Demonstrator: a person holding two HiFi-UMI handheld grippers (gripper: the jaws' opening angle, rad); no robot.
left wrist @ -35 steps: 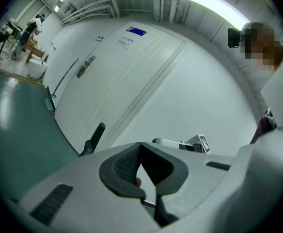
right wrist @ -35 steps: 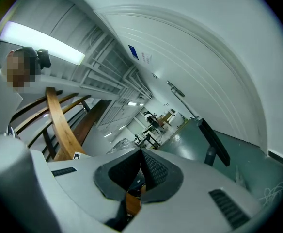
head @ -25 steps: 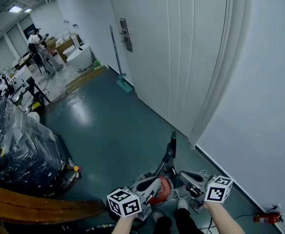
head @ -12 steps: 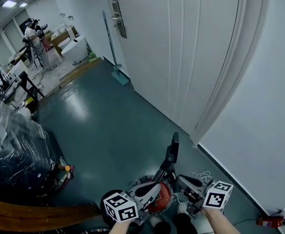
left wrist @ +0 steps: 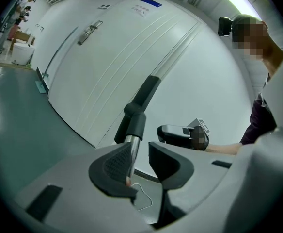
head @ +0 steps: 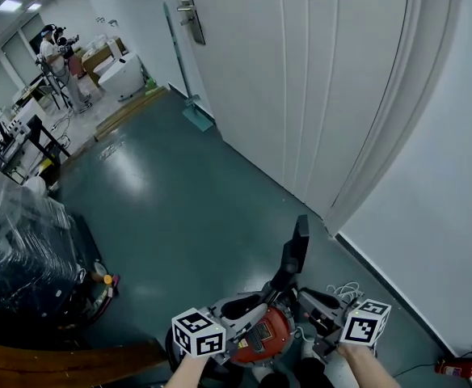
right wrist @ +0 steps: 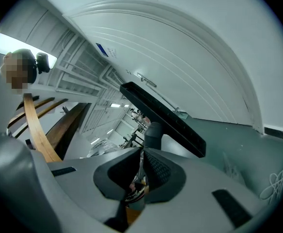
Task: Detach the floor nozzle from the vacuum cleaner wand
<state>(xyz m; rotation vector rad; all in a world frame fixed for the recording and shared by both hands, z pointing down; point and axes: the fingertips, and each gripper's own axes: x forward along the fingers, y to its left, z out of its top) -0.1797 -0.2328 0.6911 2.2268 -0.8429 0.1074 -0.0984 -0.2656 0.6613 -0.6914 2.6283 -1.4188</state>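
The red vacuum body [head: 259, 338] lies on the floor at my feet. Its wand rises to the black floor nozzle [head: 295, 253], which stands on end. My left gripper [head: 240, 323] is by the body's left side; its jaws are opening. In the left gripper view the metal wand tube [left wrist: 132, 152] runs up past the left pad to a black collar [left wrist: 135, 123]; the left gripper [left wrist: 140, 165] shows a gap. My right gripper [head: 315, 301] is at the right, shut. In its own view the right gripper [right wrist: 141, 166] points at the nozzle [right wrist: 163, 118], with nothing clearly held.
A white door [head: 301, 79] and wall stand just behind the nozzle. A long-handled dustpan [head: 189, 111] leans by the door. A wrapped pallet [head: 18, 257] and wooden beam [head: 74, 358] are at left. White cable [head: 345, 291] and a fire extinguisher [head: 454, 368] lie right.
Both grippers have come down towards the vacuum body. The nozzle and wand now sit a little further right and lower in the head view.
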